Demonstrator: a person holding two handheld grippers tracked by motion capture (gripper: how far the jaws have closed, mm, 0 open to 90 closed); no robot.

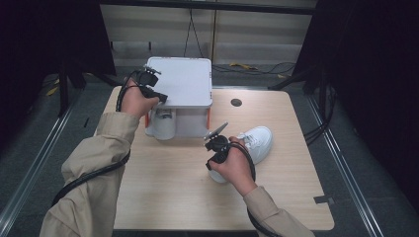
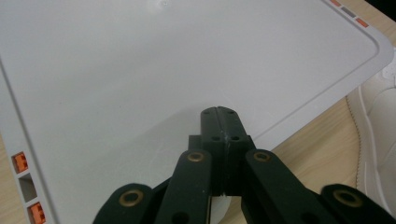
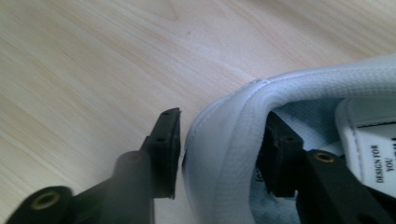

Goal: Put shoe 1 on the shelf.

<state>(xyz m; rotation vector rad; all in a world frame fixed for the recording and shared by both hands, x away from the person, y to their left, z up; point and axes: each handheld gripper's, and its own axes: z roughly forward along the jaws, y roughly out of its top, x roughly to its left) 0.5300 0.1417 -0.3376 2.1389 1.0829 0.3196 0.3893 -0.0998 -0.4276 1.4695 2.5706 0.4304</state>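
One jaw of the right gripper [image 3: 219, 154] stands outside and one inside the white shoe's [image 1: 254, 143] heel collar on the table [image 1: 168, 192], pads apart from it, so lifting now risks slippage.

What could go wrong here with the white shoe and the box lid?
1. The right hand-held gripper straddles the heel collar of the white shoe, one jaw outside and one inside, with a small gap at the outer pad; lifting now, the shoe might slip out.
2. The shut left hand-held gripper rests on the white lid; if it slides, the lid may drop.
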